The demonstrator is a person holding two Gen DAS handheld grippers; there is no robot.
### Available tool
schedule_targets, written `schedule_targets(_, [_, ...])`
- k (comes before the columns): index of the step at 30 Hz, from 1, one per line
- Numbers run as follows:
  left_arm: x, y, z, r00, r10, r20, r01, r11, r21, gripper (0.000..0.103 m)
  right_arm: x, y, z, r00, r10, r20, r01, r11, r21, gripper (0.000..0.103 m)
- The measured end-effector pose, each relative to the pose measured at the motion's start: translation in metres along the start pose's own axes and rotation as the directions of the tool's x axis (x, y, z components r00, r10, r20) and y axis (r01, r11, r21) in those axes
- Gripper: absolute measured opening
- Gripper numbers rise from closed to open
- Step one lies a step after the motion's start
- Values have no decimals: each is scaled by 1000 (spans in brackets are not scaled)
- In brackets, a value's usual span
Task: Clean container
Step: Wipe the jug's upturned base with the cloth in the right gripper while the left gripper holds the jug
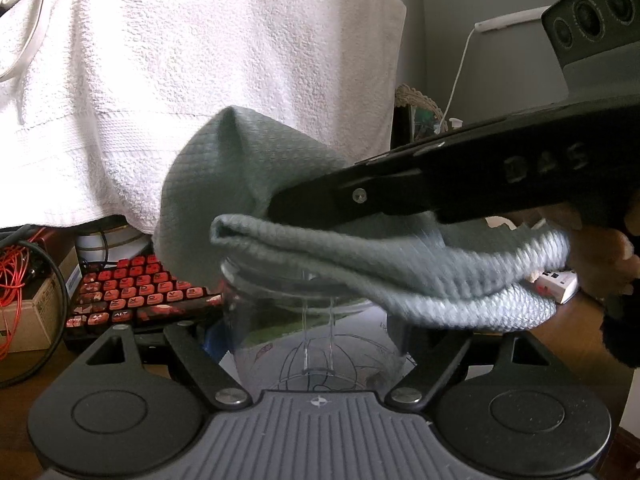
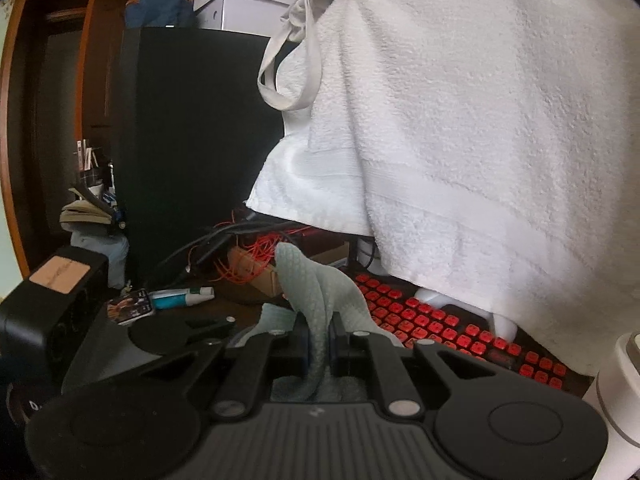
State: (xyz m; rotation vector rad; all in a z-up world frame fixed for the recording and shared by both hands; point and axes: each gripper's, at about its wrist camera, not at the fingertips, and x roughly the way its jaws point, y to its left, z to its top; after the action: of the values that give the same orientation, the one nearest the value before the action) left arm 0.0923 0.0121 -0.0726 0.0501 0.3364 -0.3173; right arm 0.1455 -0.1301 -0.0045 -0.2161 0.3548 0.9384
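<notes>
A clear plastic container point(image 1: 316, 336) is held between the fingers of my left gripper point(image 1: 316, 320), close to the camera, its rim up under a cloth. A grey-green waffle cloth point(image 1: 320, 248) lies over the container's mouth. My right gripper point(image 1: 280, 208) reaches in from the right in the left wrist view and is shut on that cloth. In the right wrist view the cloth point(image 2: 320, 292) stands pinched between the right gripper's point(image 2: 319, 344) pads and bunches below them. The container's inside is mostly hidden by the cloth.
A large white towel point(image 1: 200, 80) hangs behind, over a monitor. A red-keyed keyboard point(image 1: 136, 292) lies on the wooden desk. Orange cables point(image 1: 16, 280) and a cardboard box sit left. A black tower point(image 2: 192, 152), a tube and clutter show in the right wrist view.
</notes>
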Motion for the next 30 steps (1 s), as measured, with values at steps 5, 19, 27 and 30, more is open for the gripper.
schedule_targets(5, [1,1,1,1000,-3,-2,3,1000,-3,83,-2,1,2,994,109,-10,-109,993,51,9])
schedule_targets(19, [0,6,0,1000,-5,-3,5,1000,-3,83,-3,4,2,996,86,-12,-86,996,-6,8])
schedule_targets(27, [-2,3,-2,1000,0,-1,0,1000,-1,83,-1,2,1,1000,-17,0,17,1000,5,9])
schedule_targets(30, [0,1,-1,1000,0,-2,0,1000,-1,83,-2,1,1,998,57,1,-57,996,63,9])
